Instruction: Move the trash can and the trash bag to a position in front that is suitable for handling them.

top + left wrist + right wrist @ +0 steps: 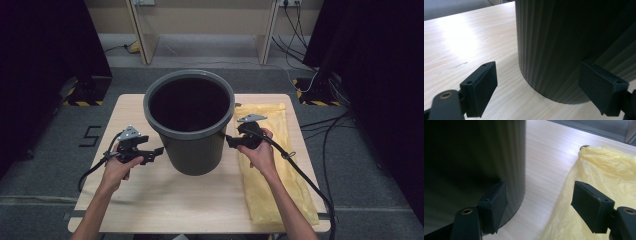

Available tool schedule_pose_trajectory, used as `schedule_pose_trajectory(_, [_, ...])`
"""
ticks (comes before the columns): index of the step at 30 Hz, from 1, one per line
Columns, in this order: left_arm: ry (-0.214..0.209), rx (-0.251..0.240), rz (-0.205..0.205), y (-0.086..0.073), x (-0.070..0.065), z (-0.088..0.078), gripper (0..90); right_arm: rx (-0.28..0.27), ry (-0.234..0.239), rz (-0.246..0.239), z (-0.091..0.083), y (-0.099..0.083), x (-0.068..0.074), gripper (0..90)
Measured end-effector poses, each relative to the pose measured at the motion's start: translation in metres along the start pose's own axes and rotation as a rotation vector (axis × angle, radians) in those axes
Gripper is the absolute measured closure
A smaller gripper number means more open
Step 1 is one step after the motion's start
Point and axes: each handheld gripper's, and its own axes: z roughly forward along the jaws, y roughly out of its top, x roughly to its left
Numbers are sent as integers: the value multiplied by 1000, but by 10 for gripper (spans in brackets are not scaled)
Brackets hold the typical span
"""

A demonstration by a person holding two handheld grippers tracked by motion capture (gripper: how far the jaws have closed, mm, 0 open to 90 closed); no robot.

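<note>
Waste bin: dark grey, ribbed plastic, upright at the middle of the wooden table, mouth up. Yellow plastic bag: flat on the table to the bin's right, just beside it. Left gripper: held near the bin's left wall, jaws wide apart, nothing between them. Right gripper: at the bin's right wall, above the bag's edge, jaws spread, gripping nothing.

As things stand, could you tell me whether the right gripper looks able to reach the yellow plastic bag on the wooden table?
Probably yes: the right gripper hovers open beside the yellow plastic bag, with nothing lying between them.
</note>
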Motion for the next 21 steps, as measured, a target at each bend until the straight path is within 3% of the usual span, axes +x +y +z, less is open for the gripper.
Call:
schedule_pose_trajectory(5, [8, 4, -16, 3, 5, 7, 141, -5, -2, 8, 0, 2, 0, 302])
schedule_pose_trajectory(11, [63, 37, 19, 17, 15, 21, 142, -12, -4, 29, 12, 10, -8, 304])
schedule_pose_trajectory(16, [80, 36, -4, 26, 24, 32, 146, -10, -15, 52, 25, 18, -17, 304])
schedule_pose_trajectory(21, [64, 36, -36, 31, 34, 41, 146, -9, -12, 76, 34, 24, -26, 303])
